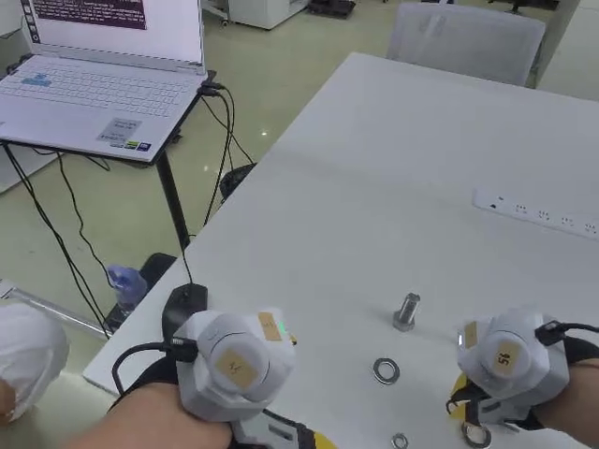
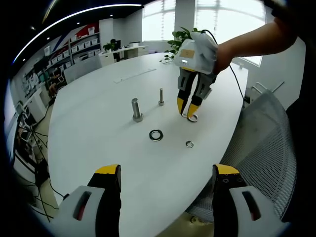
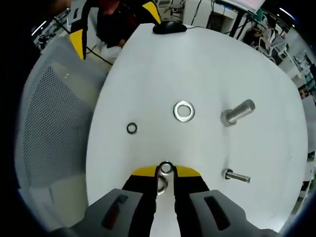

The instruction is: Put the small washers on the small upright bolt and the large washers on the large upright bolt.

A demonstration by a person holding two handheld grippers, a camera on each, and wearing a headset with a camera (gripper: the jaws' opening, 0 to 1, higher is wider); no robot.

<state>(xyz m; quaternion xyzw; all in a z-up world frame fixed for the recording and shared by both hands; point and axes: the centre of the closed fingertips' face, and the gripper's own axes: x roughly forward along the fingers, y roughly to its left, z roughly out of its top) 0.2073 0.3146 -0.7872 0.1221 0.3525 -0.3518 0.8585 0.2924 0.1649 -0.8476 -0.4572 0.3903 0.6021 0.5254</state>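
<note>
On the white table [image 1: 374, 187] the large bolt [image 1: 406, 311] stands upright, with a large washer [image 1: 386, 370] and a small washer [image 1: 400, 440] lying flat in front of it. The right gripper view has the large bolt [image 3: 238, 112], the small bolt [image 3: 236, 176], the large washer [image 3: 183, 110] and the small washer [image 3: 132, 128]. My right gripper [image 3: 165, 178] is shut on another washer [image 3: 165, 170] low at the table surface; this gripper [image 2: 190, 112] also shows in the left gripper view. My left gripper [image 2: 165, 175] is open and holds nothing, back near the table's edge.
A black mouse [image 1: 185, 304] sits at the table's near-left edge. A power strip [image 1: 538, 213] lies far right. A laptop [image 1: 94, 84] stands on a stand off the table's left, with cables below. A mesh chair [image 2: 266, 148] is close behind the near edge.
</note>
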